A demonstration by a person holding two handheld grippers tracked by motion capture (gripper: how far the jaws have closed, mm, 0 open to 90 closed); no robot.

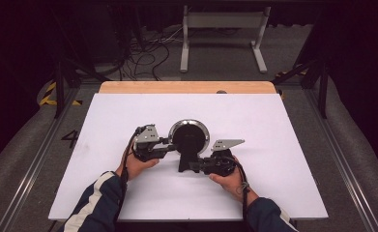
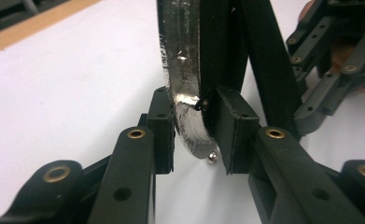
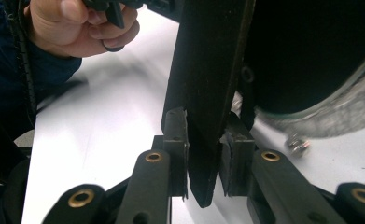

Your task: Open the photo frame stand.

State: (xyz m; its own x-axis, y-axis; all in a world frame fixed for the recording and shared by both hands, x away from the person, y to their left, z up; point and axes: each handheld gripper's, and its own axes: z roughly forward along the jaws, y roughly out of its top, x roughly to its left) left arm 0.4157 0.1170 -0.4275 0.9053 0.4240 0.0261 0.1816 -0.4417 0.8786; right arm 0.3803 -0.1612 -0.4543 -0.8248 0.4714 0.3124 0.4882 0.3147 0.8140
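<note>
White tabletop (image 1: pixel 273 145) w/ a wooden strip along its far edge; beyond it dark floor, loose cables and a pale metal frame (image 1: pixel 223 34).

Near the table's middle stands a round object on a black stand (image 1: pixel 183 162), prob. a small tabletop mirror (image 1: pixel 190 137): shiny silver rim around a disc that reads dark from above. It tilts back a bit and sits between the two grippers.

Progress, as a judgement: the grasp stage looks done, both grippers are on the mirror. Whatever comes after (lifting, turning or shifting it) isn't visibly begun; the stand's foot seems to rest on the table, though contact can't be confirmed.

Left gripper (image 1: pixel 163 141) comes in from the left. In the left gripper view its pads are clamped on the mirror's lower rim (image 2: pixel 189 116), one pad each side, no gap visible, so it's closed on the rim. A small silver ball-like fitting (image 2: pixel 212 157) sits just below the rim.

Right gripper (image 1: pixel 195 167) comes in from the right, lower and nearer. The right gripper view shows it pinching the flat black strut of the stand (image 3: pixel 208 93) between both pads, closed on it.

Looks: rim is chromed, w/ a mottled, slightly rough sheen close up; stand is matte black, flat and tapering to a point at its lower end. Disc's face can't be read, too dark.
</note>
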